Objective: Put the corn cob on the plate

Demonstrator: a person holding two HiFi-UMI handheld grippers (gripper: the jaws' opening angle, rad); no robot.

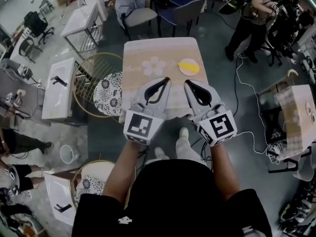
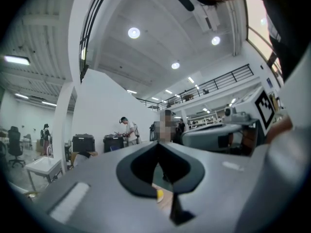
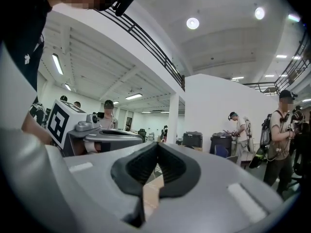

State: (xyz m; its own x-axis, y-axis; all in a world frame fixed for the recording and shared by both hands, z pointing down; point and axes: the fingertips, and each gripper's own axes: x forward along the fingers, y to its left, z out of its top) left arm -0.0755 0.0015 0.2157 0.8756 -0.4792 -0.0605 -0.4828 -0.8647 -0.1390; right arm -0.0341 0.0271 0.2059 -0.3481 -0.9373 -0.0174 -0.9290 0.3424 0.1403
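Observation:
A small wooden table (image 1: 148, 51) stands in front of me. At its right side a yellow corn cob (image 1: 189, 65) lies on a round beige plate (image 1: 183, 72). My left gripper (image 1: 167, 79) and right gripper (image 1: 186, 83) are side by side over the table's near edge, short of the plate, both shut and holding nothing. In the left gripper view the jaws of the left gripper (image 2: 158, 144) meet at the tip, and a bit of the yellow corn cob (image 2: 159, 194) shows below them. The right gripper (image 3: 156, 144) shows the same closed jaws, with only tabletop under them.
A flower print (image 1: 153, 65) marks the tabletop left of the plate. A round patterned stool (image 1: 107, 94) inside a gold wire frame stands at the table's left. Chairs (image 1: 138, 14) stand beyond the table. A person (image 1: 252, 19) and cables (image 1: 242, 107) are at the right.

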